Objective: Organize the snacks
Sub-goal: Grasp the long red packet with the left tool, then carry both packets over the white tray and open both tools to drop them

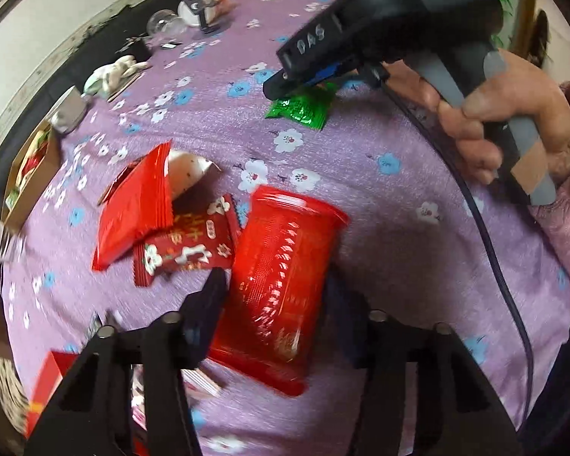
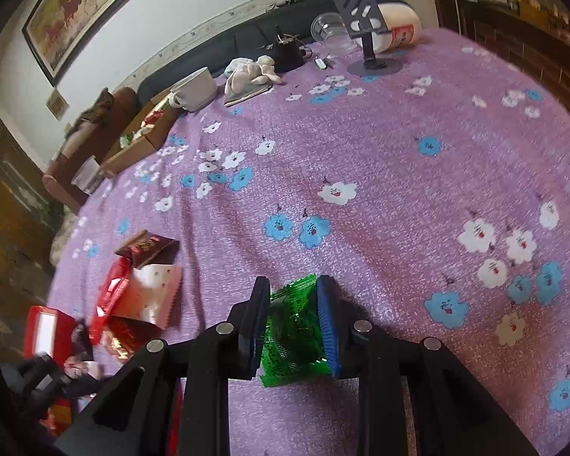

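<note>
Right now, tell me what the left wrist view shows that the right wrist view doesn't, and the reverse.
Left wrist only: the left tool closed on a large clear red snack pack, and the person's right hand.
Right wrist only: a white ceramic mug and a framed painting.
Both: the right tool gripping the crinkly green snack packet, and the purple flowered tablecloth.

Both claws, left (image 1: 273,300) and right (image 2: 292,326), are clamped on packets.
</note>
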Action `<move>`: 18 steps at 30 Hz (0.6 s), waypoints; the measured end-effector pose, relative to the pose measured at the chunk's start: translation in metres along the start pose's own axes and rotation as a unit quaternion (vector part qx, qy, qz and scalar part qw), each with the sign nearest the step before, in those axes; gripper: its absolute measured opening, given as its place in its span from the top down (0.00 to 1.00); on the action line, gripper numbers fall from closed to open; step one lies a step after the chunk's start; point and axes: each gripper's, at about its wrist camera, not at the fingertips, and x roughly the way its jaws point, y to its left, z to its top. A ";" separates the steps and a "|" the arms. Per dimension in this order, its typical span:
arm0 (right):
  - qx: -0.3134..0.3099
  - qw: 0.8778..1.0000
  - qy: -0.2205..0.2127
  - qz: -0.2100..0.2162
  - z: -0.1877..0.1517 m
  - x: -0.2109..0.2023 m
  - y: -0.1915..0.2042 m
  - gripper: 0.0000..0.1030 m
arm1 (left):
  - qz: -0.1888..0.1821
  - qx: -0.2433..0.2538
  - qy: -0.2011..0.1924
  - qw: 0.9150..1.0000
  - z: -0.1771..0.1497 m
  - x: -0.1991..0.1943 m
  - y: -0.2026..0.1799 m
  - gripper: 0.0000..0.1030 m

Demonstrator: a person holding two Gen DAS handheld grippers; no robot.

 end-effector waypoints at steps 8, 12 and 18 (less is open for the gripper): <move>0.090 0.990 0.050 0.095 0.009 0.002 -0.033 0.73 | -0.021 -0.151 0.008 0.988 -0.013 -0.010 -0.012 0.56; 0.038 0.996 0.046 0.060 0.007 -0.003 -0.016 0.61 | -0.026 -0.216 -0.014 0.976 -0.023 -0.016 -0.013 0.56; -0.095 0.994 0.024 -0.042 -0.008 0.001 0.027 0.58 | -0.030 -0.278 -0.037 0.959 -0.037 -0.025 0.000 0.57</move>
